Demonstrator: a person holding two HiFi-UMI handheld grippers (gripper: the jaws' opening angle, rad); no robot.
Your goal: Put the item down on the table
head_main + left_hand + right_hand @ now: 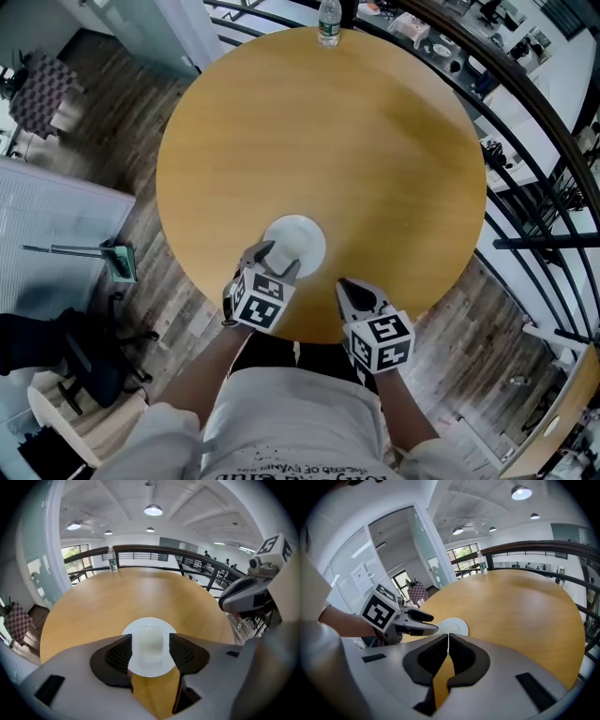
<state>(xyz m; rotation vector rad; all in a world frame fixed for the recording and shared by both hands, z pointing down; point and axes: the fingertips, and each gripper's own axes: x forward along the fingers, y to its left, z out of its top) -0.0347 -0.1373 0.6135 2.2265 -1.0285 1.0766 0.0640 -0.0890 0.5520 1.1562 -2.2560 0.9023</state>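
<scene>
A white round item (pixel 295 246), a flat disc with a raised cup-like middle, rests on the round wooden table (pixel 356 141) near its front edge. My left gripper (pixel 273 259) hovers just at its near side, open. In the left gripper view the item (pixel 149 644) shows between and beyond the two spread pads of the left gripper (pixel 150 641), and neither pad presses on it. My right gripper (pixel 349 289) is to the right of the item, over the table's edge. Its jaws (pixel 448 637) are shut, tips together, with nothing between them. The item (pixel 457 626) lies ahead of it, beside the left gripper (pixel 426 623).
A clear water bottle (pixel 329 23) stands at the table's far edge. A dark curved railing (pixel 525 84) runs behind and to the right of the table. On the wooden floor to the left lie a dustpan with a long handle (pixel 112 258) and a black chair (pixel 84 352).
</scene>
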